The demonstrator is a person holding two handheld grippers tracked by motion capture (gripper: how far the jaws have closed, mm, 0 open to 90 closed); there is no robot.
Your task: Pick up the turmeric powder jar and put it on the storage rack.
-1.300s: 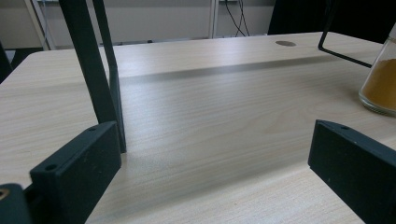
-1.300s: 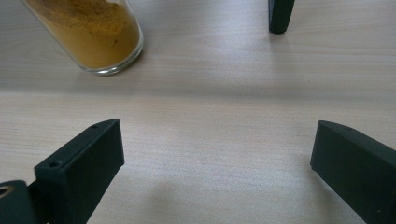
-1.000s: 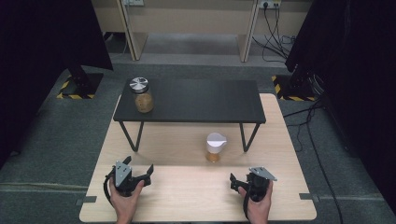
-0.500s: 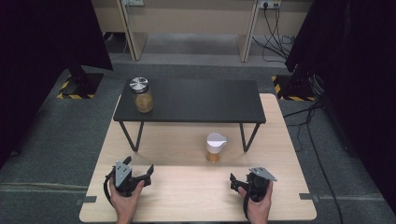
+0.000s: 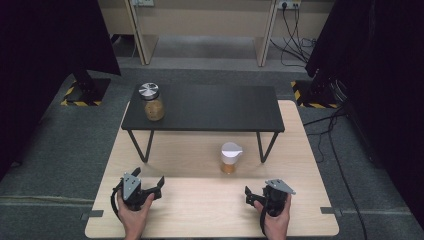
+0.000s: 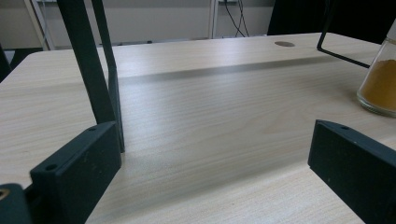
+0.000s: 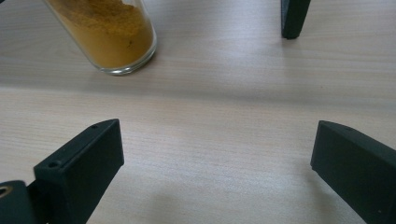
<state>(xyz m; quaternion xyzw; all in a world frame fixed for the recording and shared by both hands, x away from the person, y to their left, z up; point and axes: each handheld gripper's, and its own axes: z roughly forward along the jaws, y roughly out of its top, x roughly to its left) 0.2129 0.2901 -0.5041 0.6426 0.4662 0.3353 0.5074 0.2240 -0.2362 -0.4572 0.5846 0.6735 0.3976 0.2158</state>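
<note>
Two black two-jaw grippers resting low at the near edge of the pale wooden table (image 5: 200, 210), each held in a hand, both released with jaws spread wide and nothing between them. Left gripper (image 5: 150, 187) sitting near the left corner, right gripper (image 5: 257, 195) near the right, well apart from each other. Standing between them and a little farther off: a clear glass jar of yellow-orange powder with a white spouted lid (image 5: 229, 157), upright on the wood, just in front of the right-hand legs of the low black bench-like shelf (image 5: 210, 107). Showing at the right edge of the left gripper view, and at the upper left of the right gripper view, tilted only by the camera. Sitting on the far left end of the black shelf: a second glass jar with a round silver lid and brownish contents (image 5: 151, 102), upright. Rising close ahead of the left gripper: the shelf's thin black left leg (image 6: 95, 74), nearly touching the left jaw's line. Lying bare between the right gripper and the powder jar: open wood.
</note>
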